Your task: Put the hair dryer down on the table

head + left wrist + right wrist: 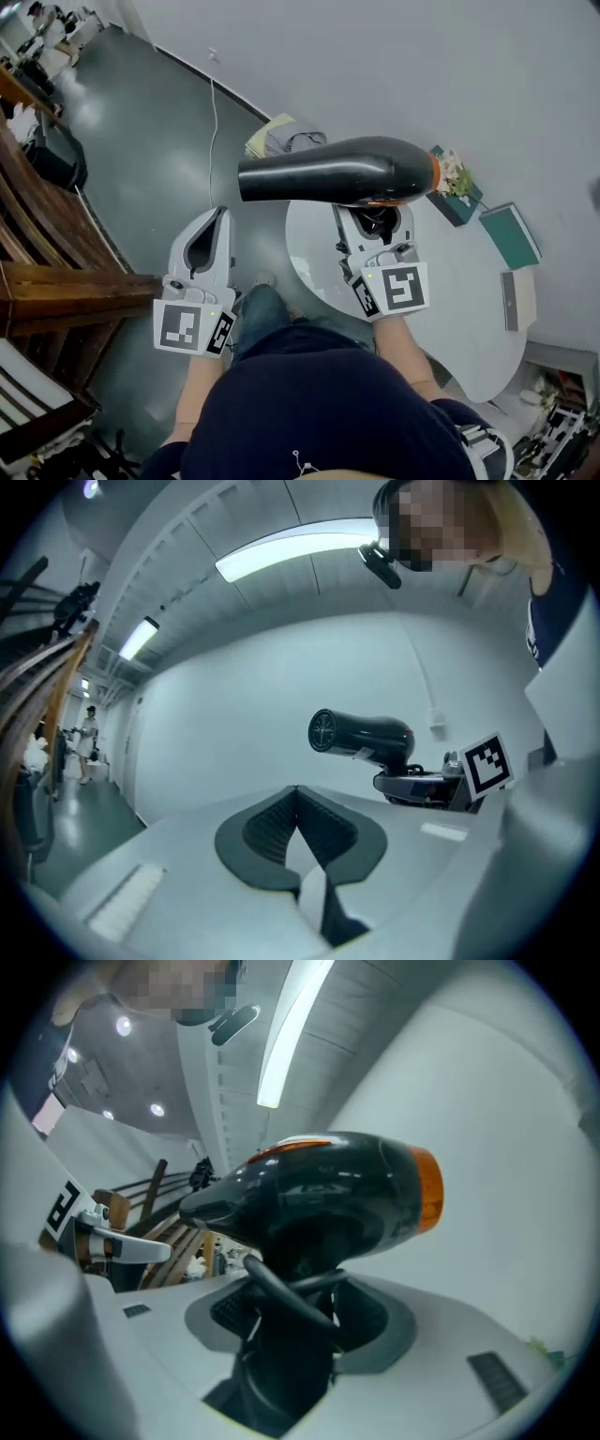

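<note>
The hair dryer [337, 172] is held by its handle in the right gripper [373, 223], barrel level, above the round white table [469, 309]. The left gripper [220, 214] is noted closed, nothing between its jaws

Glossy black plastic hair dryer [337, 171]

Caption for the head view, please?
Right gripper holds a black hair dryer by its handle near a white table; left gripper empty.
</note>
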